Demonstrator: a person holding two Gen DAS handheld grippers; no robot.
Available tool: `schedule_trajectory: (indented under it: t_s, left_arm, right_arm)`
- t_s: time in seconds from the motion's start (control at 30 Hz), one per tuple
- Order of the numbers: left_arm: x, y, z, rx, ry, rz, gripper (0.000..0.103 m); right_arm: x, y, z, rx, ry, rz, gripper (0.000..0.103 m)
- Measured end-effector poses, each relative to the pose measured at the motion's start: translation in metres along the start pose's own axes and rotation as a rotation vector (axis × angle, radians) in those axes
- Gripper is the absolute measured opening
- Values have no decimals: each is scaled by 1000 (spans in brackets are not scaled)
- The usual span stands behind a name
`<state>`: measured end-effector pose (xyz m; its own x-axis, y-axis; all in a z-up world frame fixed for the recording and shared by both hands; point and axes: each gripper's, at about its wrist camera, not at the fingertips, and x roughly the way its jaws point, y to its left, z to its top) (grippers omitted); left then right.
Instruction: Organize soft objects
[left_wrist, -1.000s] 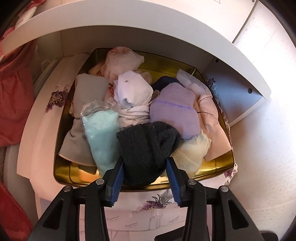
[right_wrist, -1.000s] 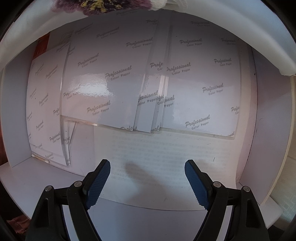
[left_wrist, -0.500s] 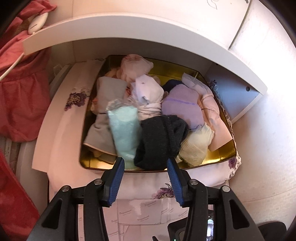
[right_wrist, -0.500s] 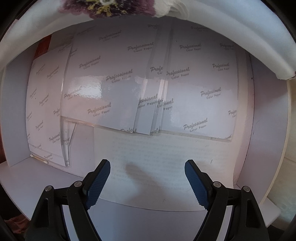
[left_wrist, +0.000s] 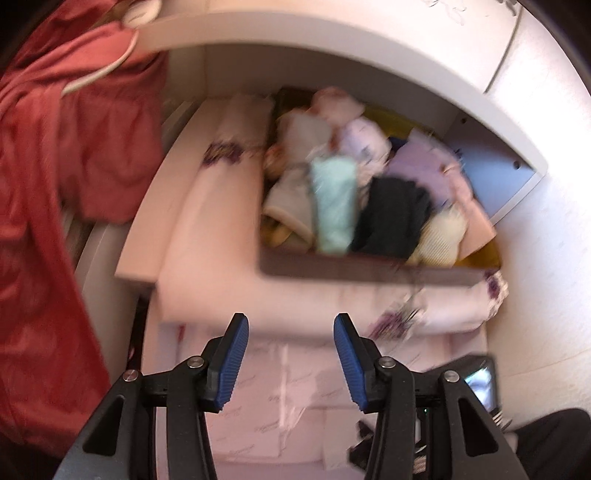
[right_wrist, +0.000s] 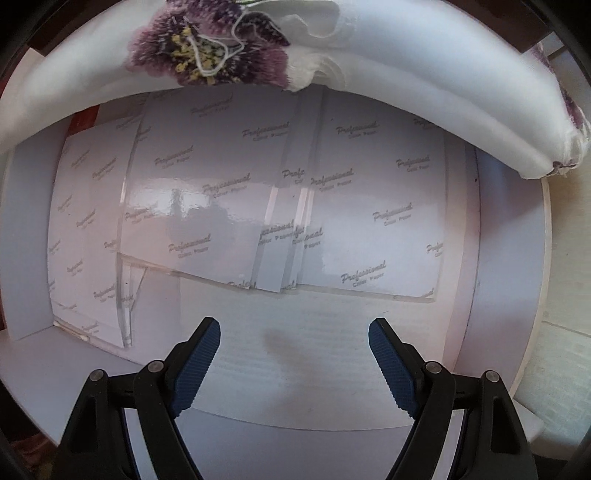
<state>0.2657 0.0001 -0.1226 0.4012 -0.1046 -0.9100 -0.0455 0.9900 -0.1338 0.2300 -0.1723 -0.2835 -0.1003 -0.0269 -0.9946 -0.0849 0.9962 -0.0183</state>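
Your left gripper (left_wrist: 291, 360) has its blue pads parted with nothing between them, and only pale folded cloth lies just beyond the tips. Ahead of those fingers, well apart from them, sits the gold tray (left_wrist: 369, 266), packed with soft bundles: a black knit bundle (left_wrist: 391, 218) near the front edge, a mint bundle (left_wrist: 334, 206) touching it on the left, a lilac one (left_wrist: 424, 166) behind it, and a cream one (left_wrist: 441, 240) to its right. The view is blurred, so finer detail of the pile cannot be told. Left of the fingers hangs red fabric (left_wrist: 55, 184); above the tray runs a white shelf (left_wrist: 332, 44). Your right gripper (right_wrist: 294, 363) also stands wide and empty, pointing down into a white compartment whose floor is lined with glossy printed paper sheets (right_wrist: 221, 184), with a white cloth bearing a purple embroidered flower (right_wrist: 210, 62) draped along the far rim beyond the tips. You seem to be between items: neither hand carries anything, and the tray looks nearly full. The next move likely calls for choosing one more loose soft thing, closing squarely on its bulk, and setting it into a remaining gap without dragging neighbours out.
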Motion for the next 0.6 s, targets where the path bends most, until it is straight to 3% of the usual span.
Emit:
schedule_trajectory:
  t_s: [0.2, 0.6]
  left_arm:
    - [3, 18, -22, -30, 51, 47, 48]
    - [-25, 10, -37, 8, -5, 28, 48]
  right_arm:
    - [-6, 1, -1, -8, -19, -25, 83]
    - [-34, 6, -6, 10, -57, -36, 83]
